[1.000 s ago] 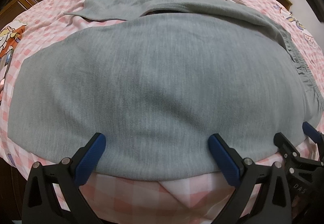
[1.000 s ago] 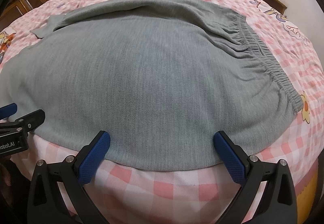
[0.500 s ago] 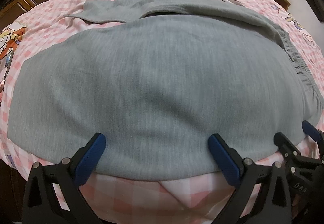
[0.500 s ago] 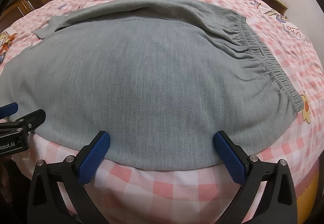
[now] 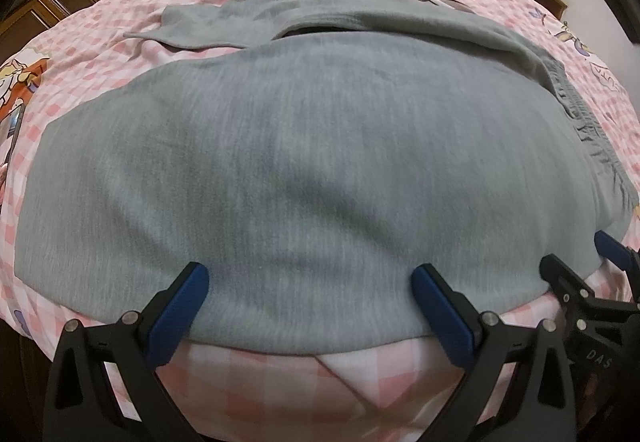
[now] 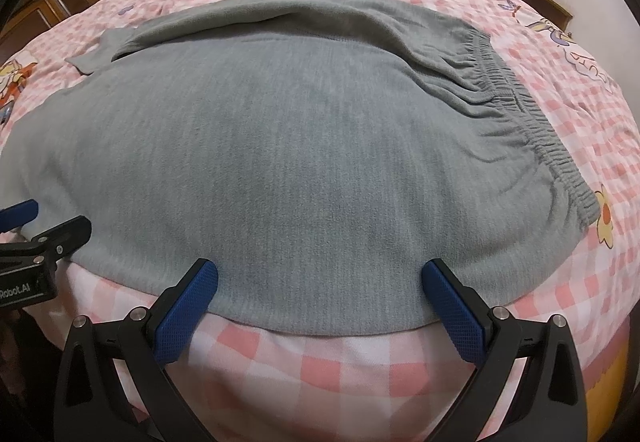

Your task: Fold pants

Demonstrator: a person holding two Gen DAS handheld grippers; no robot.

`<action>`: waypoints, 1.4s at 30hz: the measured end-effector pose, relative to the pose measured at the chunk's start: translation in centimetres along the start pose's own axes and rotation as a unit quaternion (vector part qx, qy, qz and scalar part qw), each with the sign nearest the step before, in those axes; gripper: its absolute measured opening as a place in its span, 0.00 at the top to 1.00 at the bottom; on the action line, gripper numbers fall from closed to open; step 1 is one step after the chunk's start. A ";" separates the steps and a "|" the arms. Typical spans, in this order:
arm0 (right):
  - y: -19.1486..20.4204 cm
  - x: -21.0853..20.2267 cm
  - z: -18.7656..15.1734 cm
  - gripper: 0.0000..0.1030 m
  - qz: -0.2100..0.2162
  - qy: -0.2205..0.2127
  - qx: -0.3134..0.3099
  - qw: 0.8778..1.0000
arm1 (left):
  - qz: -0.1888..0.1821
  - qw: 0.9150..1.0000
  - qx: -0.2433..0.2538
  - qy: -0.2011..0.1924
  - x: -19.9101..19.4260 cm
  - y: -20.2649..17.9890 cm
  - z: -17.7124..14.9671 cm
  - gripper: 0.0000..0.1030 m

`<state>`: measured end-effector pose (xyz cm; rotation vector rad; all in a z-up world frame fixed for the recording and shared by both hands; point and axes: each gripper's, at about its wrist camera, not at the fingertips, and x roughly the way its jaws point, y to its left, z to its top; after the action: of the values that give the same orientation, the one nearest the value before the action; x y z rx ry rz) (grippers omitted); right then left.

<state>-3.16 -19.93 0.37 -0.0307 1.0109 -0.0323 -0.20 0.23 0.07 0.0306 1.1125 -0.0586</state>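
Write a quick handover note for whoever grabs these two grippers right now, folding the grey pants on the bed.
Left gripper: open, holding nothing, at the near edge of the grey pants.
Right gripper: open, holding nothing, at the same near edge, closer to the elastic waistband.
Pants lie spread on the pink checked bedspread, waistband to the right, legs running left; the far leg lies loosely behind the near one.
Done: the pants are laid out, apparently not folded yet.
Left: probably grip the near edge with both grippers and fold it over, then fold lengthwise.

bed [image 6: 600,90]: pink checked cover with cartoon prints | on it: grey pants [image 6: 304,162]; spread flat; waistband right
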 end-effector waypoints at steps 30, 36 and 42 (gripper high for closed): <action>-4.4 -2.2 4.6 0.03 0.085 0.015 -0.009 0.996 | 0.000 1.000 0.023 0.006 -1.6 1.9 2.8 0.01; -7.4 -2.2 7.7 0.04 0.069 0.009 0.007 0.998 | 0.004 0.999 0.030 -0.017 -2.8 3.9 6.4 0.01; -9.4 -1.7 11.0 0.04 0.038 -0.001 -0.006 0.999 | -0.004 1.000 0.010 -0.020 -2.7 6.7 10.6 0.01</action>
<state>5.15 -29.18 7.98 -0.0038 1.0096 0.0435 8.49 6.46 7.13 0.0437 1.0719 -0.0773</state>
